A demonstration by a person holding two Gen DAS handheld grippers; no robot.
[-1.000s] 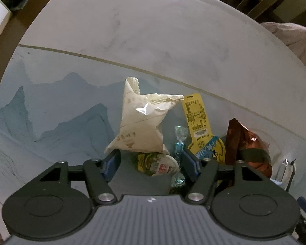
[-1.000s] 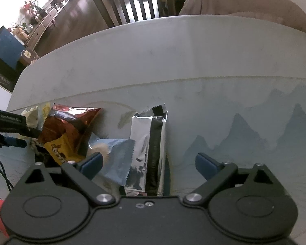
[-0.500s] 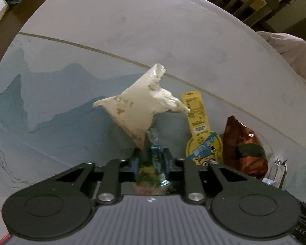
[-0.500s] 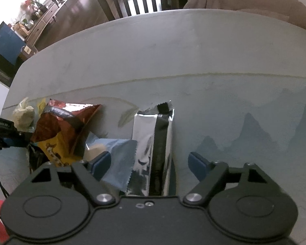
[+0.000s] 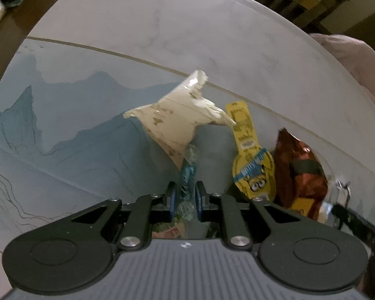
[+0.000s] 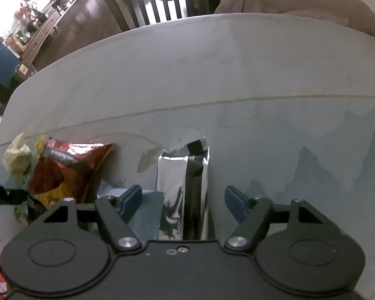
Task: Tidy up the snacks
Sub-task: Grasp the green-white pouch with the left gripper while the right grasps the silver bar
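Left gripper (image 5: 185, 196): jaws drawn nearly together, pinching a blue-and-clear twisted candy (image 5: 187, 172); the wrapper's upper twist pokes out toward 12 o'clock.
Cream packet (image 5: 173, 122): crumpled, at 12 o'clock from the left jaws; its lower tip meets the candy's top, but whether it is gripped, stuck or only overlapping cannot be told.
Round-lidded snack (image 5: 166, 228): only a sliver shows below the left jaws, at 6 o'clock; kind unclear.
Yellow cartoon pouch (image 5: 251, 160): flat on the table at 2 o'clock from the left jaws, long tab pointing to 12.
Red-brown foil bag (image 5: 300, 172): just beside the pouch, at 3 o'clock of it; in the right-wrist view it lies at 9 o'clock.
Pale blue sachet (image 6: 147, 212): under the right gripper's left finger, partly hidden.
Silver packet with black stripe (image 6: 185, 190): lengthwise between the right fingers, touching neither as far as can be seen.
Right gripper (image 6: 183, 198): jaws wide apart, holding nothing, hanging over the silver packet.
Table (image 6: 212, 62): pale top with a blue mountain-print mat; no tray or box in view.
Progress (judgement): early. One candy in hand, the other snacks sitting in a loose cluster, no sorted group visible.
Remaining (judgement): placing the candy, gripping the silver packet, then the rest.
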